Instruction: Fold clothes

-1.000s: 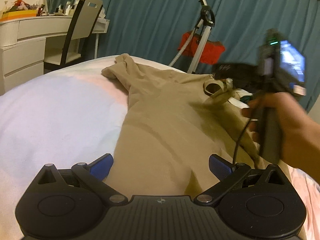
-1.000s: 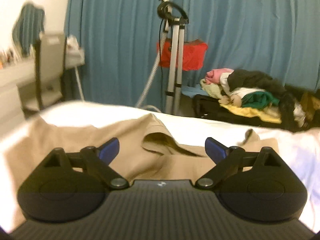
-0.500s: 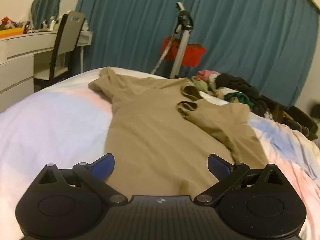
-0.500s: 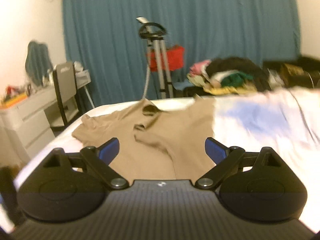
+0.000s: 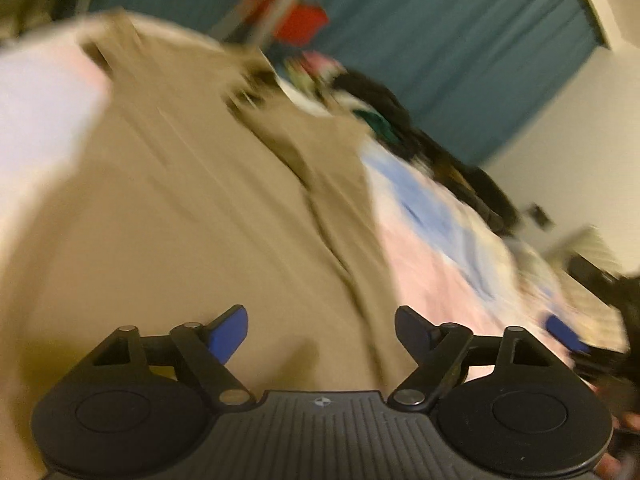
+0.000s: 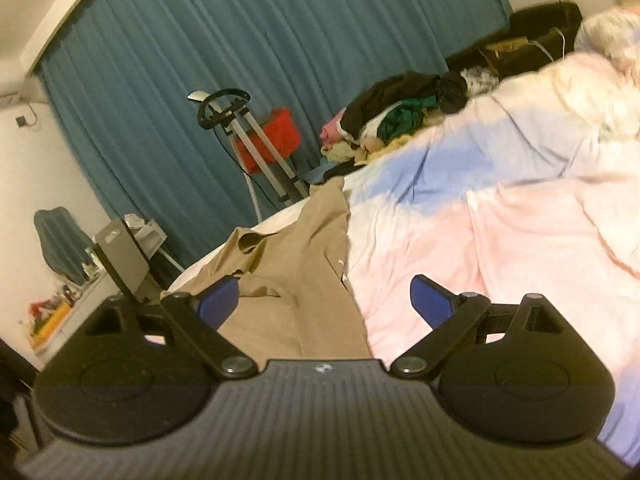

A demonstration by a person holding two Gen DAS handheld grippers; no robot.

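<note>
Flat on the bed (image 6: pixel 500 248), a tan long-sleeved top (image 5: pixel 168 216) is laid out on the pink, white and blue duvet. Its long axis is seen to run away from both cameras, with the neckline (image 6: pixel 250 242) at the far end, toward the teal curtain (image 6: pixel 240 60), and the hem nearest the grippers. In the left wrist view (heavily blurred by motion) 1 sleeve (image 5: pixel 320 152) is seen folded inward across the body of the garment.

The left gripper (image 5: pixel 320 330) is held wide open just above the hem area, with nothing between its 2 blue pads (image 5: pixel 228 330); contact with the cloth cannot be judged through the blur. The right gripper (image 6: pixel 326 300) is likewise spread wide and empty, held over the top's right edge, where tan cloth meets pink duvet.

Beyond the bed, a garment steamer stand (image 6: pixel 240 136) with a red base is seen against the curtain, and a pile of clothes (image 6: pixel 396 120) is heaped near it.
</note>
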